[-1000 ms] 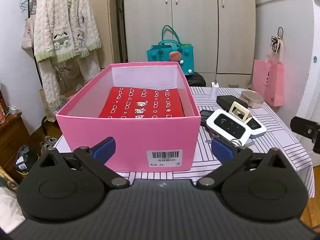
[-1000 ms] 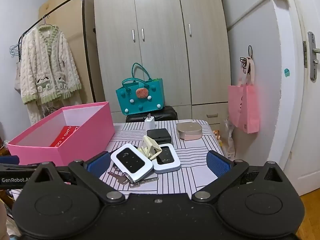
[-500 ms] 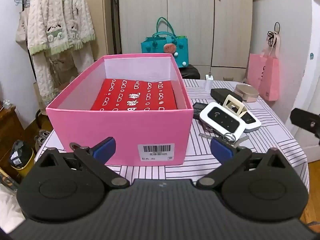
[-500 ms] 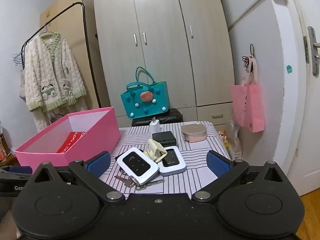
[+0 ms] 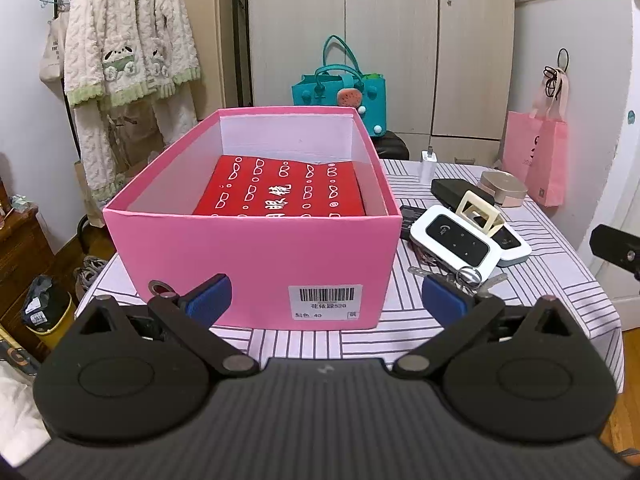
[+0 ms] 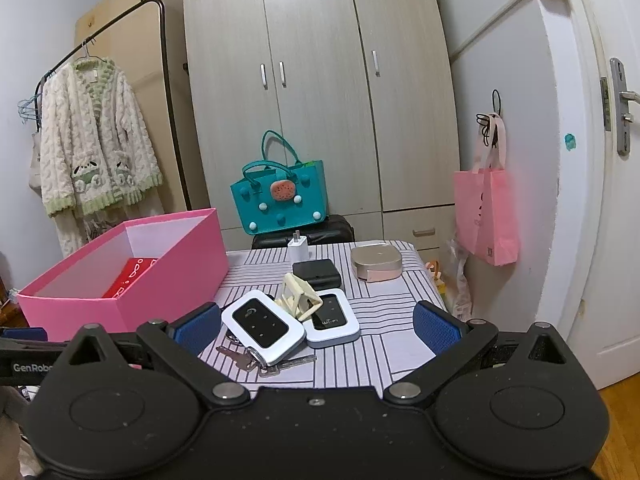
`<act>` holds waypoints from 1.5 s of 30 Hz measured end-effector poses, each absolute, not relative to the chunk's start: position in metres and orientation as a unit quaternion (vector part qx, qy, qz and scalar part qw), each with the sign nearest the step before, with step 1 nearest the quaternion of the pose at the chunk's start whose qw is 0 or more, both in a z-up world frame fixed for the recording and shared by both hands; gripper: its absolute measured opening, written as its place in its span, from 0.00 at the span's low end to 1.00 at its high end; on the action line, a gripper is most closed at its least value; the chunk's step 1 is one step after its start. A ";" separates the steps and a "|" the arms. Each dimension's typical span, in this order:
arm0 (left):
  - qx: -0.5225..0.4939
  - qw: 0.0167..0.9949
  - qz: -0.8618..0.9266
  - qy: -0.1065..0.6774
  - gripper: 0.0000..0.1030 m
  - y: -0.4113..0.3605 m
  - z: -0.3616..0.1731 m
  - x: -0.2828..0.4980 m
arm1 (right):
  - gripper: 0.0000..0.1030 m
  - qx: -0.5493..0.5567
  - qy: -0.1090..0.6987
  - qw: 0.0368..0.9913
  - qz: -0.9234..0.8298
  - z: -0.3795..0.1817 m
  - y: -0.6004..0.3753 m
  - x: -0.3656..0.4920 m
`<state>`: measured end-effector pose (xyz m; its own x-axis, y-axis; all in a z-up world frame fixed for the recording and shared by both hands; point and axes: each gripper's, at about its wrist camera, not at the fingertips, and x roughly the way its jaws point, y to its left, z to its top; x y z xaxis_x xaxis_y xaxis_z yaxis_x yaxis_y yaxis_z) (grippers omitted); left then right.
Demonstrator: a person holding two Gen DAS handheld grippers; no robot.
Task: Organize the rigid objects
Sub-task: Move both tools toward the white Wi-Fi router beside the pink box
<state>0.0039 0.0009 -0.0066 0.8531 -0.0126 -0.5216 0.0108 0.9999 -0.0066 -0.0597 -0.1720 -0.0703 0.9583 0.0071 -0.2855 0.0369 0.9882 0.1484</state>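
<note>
Both tools spread wide, empty: left tool (image 5: 326, 302) facing pink box (image 5: 248, 252), right tool (image 6: 316, 326) over routers (image 6: 262, 326).

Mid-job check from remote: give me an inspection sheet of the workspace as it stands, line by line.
Surface: striped tablecloth, small table.
Job's things: open pink box holding a red box; beside it two white pocket routers, cream folding stand on them, keys, black case, white charger plug, round beige case.
Clutter: nothing seen.
Grippers: left gripper open, empty; right gripper open, empty.
Cables: nothing seen.
Surroundings: wardrobe, teal bag, pink bag, hanging robe.
</note>
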 end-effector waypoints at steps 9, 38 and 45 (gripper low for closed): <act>-0.009 0.962 -0.008 0.273 1.00 -0.010 -0.009 0.004 | 1.00 0.075 0.145 0.986 -0.020 -0.073 -0.179 -0.062; -0.024 0.956 -0.015 0.292 1.00 -0.029 -0.015 0.006 | 1.00 0.067 0.153 0.986 -0.026 -0.080 -0.190 -0.060; -0.027 0.956 -0.014 0.293 1.00 -0.027 -0.016 0.006 | 1.00 0.064 0.155 0.985 -0.027 -0.082 -0.188 -0.059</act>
<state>0.0064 -0.0271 -0.0156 0.8279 -0.0430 -0.5592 0.0116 0.9982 -0.0596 -0.0590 -0.1878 -0.0818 0.9504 -0.0328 -0.3093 0.0722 0.9905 0.1169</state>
